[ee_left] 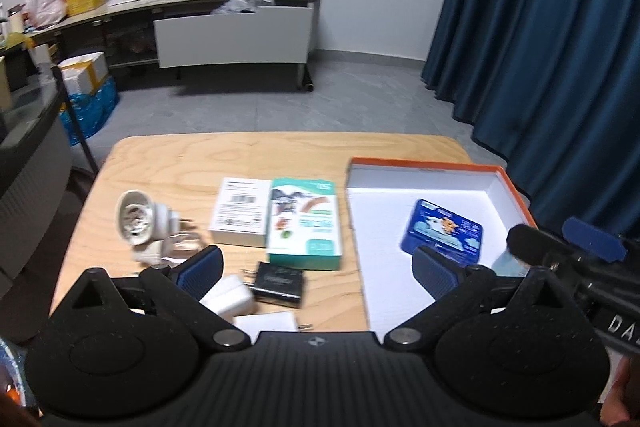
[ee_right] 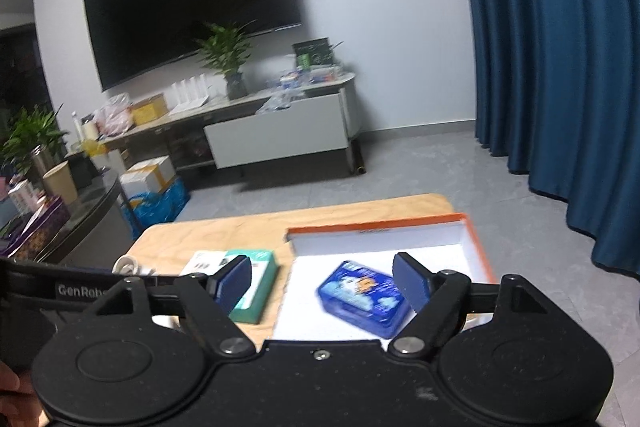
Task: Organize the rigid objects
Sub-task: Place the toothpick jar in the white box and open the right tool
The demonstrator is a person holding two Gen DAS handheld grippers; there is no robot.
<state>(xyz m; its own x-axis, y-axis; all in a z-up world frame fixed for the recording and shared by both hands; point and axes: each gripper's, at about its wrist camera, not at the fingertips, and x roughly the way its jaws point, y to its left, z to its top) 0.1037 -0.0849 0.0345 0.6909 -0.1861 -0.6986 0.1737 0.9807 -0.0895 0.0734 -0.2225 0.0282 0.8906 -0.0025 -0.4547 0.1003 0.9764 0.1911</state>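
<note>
**Grippers held spread above table; blue tin lying in open box**

Table [ee_left: 168, 155], light wood with rounded corners, is seen carrying the items to be sorted. An orange-rimmed box [ee_left: 424, 163] with a white interior is set on its right part, lid off. One blue tin [ee_left: 443, 233] with a cartoon print is lying flat on the box floor, apart from the walls.

Outside the box, to its left, a teal-and-white carton [ee_left: 305, 227] and a white carton [ee_left: 240, 211] are laid side by side, touching. Nearer the camera, a black charger [ee_left: 278, 283] and white plug adapters [ee_left: 232, 297] are noted, partly hidden behind the left gripper. A white round item [ee_left: 134, 218], blurred, is lying at the left edge of the group.

Left gripper [ee_left: 316, 269] is held above the near edge of the table, its blue-padded fingers wide apart with nothing between them. Right gripper [ee_right: 322, 281] is held over the box with fingers likewise spread and nothing gripped; the tin is seen below and between them.
</note>
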